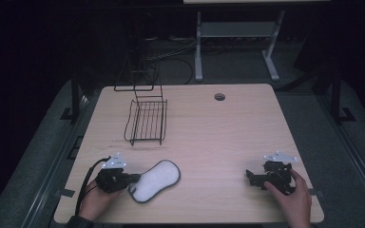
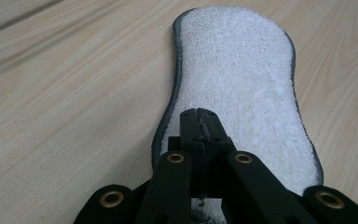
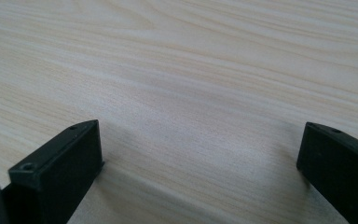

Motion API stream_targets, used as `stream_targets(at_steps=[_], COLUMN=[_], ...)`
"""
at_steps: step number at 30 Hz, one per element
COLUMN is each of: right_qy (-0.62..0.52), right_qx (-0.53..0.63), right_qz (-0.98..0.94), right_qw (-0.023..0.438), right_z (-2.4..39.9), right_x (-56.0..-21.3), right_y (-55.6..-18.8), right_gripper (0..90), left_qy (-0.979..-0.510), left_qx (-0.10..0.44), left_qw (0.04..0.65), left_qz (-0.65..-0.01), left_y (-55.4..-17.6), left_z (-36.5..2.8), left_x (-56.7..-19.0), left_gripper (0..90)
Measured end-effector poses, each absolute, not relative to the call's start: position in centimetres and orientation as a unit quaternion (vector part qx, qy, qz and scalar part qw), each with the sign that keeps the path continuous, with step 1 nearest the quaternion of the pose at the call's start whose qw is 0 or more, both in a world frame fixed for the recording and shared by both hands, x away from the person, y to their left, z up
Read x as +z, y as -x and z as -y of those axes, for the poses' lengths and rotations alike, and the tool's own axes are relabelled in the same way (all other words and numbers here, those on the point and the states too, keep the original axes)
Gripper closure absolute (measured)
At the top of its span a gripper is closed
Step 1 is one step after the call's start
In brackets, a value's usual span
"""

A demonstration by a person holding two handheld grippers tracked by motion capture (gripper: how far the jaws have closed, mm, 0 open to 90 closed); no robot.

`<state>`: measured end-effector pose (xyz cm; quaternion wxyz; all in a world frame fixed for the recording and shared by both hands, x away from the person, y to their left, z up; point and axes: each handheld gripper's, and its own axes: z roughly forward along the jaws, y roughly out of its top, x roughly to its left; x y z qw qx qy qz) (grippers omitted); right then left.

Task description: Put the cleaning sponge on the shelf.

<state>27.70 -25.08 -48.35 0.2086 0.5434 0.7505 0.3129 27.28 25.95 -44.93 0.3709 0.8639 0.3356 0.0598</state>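
Left gripper (image 1: 134,179) jaws pressed together over near end of white scrubbing pad (image 1: 155,180); pad's long axis runs straight ahead from jaws, flat on surface (image 1: 218,133). Right gripper (image 1: 253,178) jaws wide apart over bare wood.

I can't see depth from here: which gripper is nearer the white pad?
Left. The left gripper sits at the white pad's near end, jaws shut over it. The right gripper rests open on bare table, well off to the pad's right.
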Motion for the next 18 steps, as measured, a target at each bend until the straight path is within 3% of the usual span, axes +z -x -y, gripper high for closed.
stream_targets(at_steps=[5, 10, 16, 18], right_qy=[-0.543, -0.543, -0.543, -0.543], right_qx=[0.313, 0.313, 0.313, 0.313], right_qz=[-0.751, -0.751, -0.75, -0.751], right_qw=[0.209, 0.209, 0.209, 0.209], right_z=[25.1, 25.1, 25.1, 25.1], right_x=[-48.4, -48.4, -48.4, -48.4], right_y=[-27.7, -27.7, -27.7, -27.7], right_gripper=[0.0, 0.0, 0.0, 0.0], left_qy=[-0.862, -0.854, -0.842, -0.842], left_qx=[0.069, 0.069, 0.066, 0.065], left_qw=[0.371, 0.384, 0.406, 0.408], left_qz=[-0.338, -0.344, -0.349, -0.347], left_y=[-27.3, -27.3, -27.5, -27.7], left_z=[-25.9, -26.2, -26.2, -26.0], left_x=[-44.7, -44.3, -43.7, -43.6], left_gripper=[89.6, 83.5, 69.6, 57.1])
